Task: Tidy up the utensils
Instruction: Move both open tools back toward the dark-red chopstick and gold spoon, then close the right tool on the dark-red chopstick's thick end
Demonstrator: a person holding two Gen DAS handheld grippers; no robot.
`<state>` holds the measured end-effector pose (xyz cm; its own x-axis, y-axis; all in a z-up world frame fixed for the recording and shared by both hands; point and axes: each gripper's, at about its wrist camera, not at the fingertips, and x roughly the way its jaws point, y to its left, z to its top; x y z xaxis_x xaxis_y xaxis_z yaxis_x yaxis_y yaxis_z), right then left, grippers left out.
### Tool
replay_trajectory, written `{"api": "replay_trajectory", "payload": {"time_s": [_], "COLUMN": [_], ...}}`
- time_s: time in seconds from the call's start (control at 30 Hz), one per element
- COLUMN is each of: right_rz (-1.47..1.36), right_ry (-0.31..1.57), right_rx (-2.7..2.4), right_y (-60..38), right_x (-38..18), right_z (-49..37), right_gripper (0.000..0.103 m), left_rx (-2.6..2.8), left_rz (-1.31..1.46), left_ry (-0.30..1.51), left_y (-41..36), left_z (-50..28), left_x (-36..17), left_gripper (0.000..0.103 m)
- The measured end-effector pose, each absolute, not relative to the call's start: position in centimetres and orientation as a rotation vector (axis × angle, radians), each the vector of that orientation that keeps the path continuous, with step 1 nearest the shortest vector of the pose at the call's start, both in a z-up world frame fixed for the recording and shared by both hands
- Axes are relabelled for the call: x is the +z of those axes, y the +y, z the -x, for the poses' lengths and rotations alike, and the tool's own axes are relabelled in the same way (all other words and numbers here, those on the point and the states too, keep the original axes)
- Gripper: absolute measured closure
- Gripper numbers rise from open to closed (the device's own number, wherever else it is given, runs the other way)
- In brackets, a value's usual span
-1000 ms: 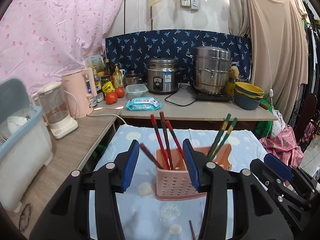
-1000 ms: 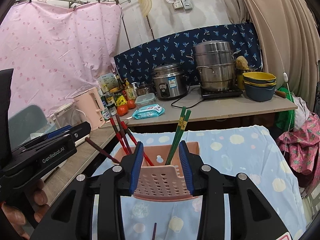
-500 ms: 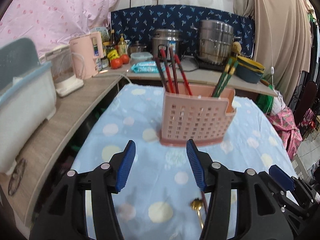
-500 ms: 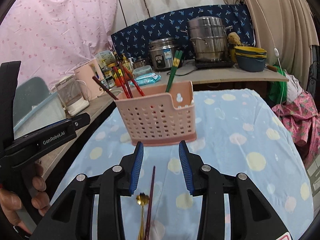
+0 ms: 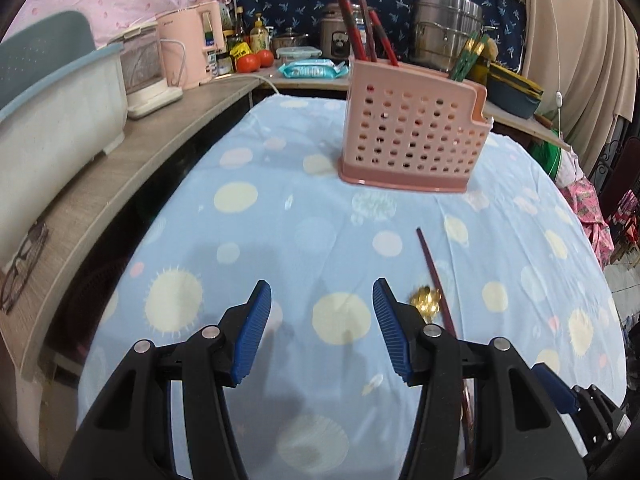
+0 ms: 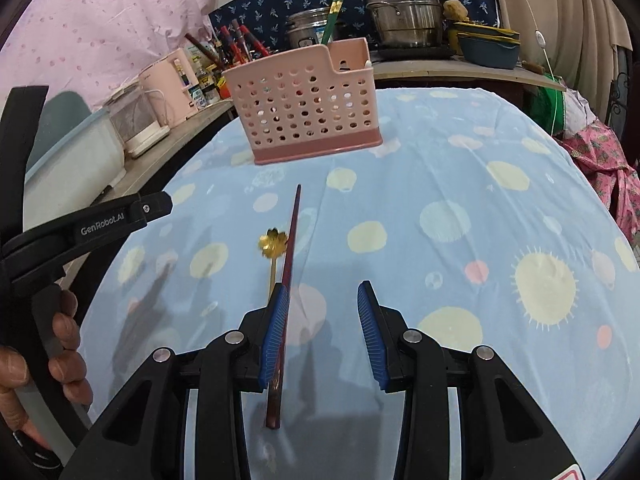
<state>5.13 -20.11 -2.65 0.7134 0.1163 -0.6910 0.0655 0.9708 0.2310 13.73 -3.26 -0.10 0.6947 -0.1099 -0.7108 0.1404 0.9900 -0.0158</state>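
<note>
Tongs of both hands, left tongs (image 5: 322, 300) and right tongs (image 6: 323, 300), gape empty. Low and centre in the right view, a dark chopstick (image 6: 291, 240) and gold spoon (image 6: 273, 242) lie on the bench (image 6: 460, 184).

Pink perforated utensil holder (image 5: 412, 136) is standing upright on the blue dotted tablecloth (image 5: 280, 220), far side of the table. Red-and-dark chopsticks (image 5: 362, 32) are sticking up tilted from its left compartment, green chopsticks (image 5: 468, 58) are leaning out of the right one. A single dark reddish chopstick (image 6: 289, 256) is lying flat on the cloth on the near side of the holder, pointing roughly toward it. A gold spoon with flower-shaped bowl (image 6: 273, 242) is lying just beside it, left side in the right wrist view, touching or nearly so.
</note>
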Motion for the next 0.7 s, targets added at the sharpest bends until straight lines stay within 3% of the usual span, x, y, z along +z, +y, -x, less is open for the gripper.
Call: {"api": "replay_trajectory", "payload": {"time_s": [0.47, 0.7], "right_rz": [-0.142, -0.140], "right_ry": [0.816, 0.833], "right_rx": [0.075, 0.060], "right_y": [-16.2, -16.4], "right_x": [-5.0, -5.5], "right_z": [-3.1, -3.0], "right_gripper": [0.070, 0.079], "left_rx": [-0.132, -0.135], "left_rz": [-0.041, -0.042], "left_ry": [0.855, 0.868], "left_y": [-2.9, -2.8], "left_z": [-12.0, -11.6], "left_x": [-2.4, -2.8], "left_gripper": [0.053, 0.053]}}
